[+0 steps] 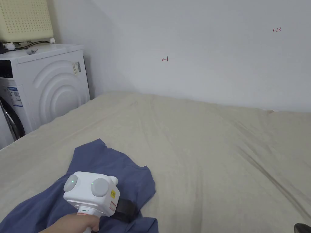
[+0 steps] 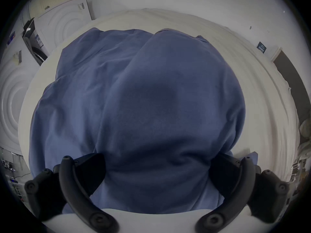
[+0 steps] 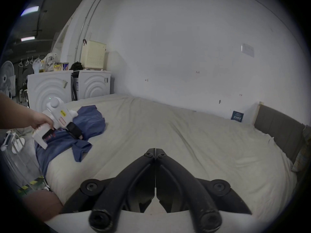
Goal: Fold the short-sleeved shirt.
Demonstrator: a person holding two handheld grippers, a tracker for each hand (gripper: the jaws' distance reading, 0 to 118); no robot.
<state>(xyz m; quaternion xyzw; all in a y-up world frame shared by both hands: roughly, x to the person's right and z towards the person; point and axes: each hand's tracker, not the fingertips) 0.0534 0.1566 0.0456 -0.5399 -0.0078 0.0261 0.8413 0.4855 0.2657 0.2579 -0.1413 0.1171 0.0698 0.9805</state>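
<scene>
My right gripper (image 3: 155, 152) hangs nearest me over the bare cream bed (image 3: 185, 144), its fingers (image 3: 149, 154) pressed together with nothing between them. Off to my left, my left gripper (image 2: 156, 172) sits low on the blue short-sleeved shirt (image 1: 121, 170), its fingers (image 2: 90, 167) spread wide with bunched cloth rising between them; I cannot tell whether they touch it. The shirt lies crumpled at the bed's near left corner, one end hanging over the edge. Beyond it stand two white washing machines (image 3: 94, 83) against the white wall (image 1: 197, 45).
</scene>
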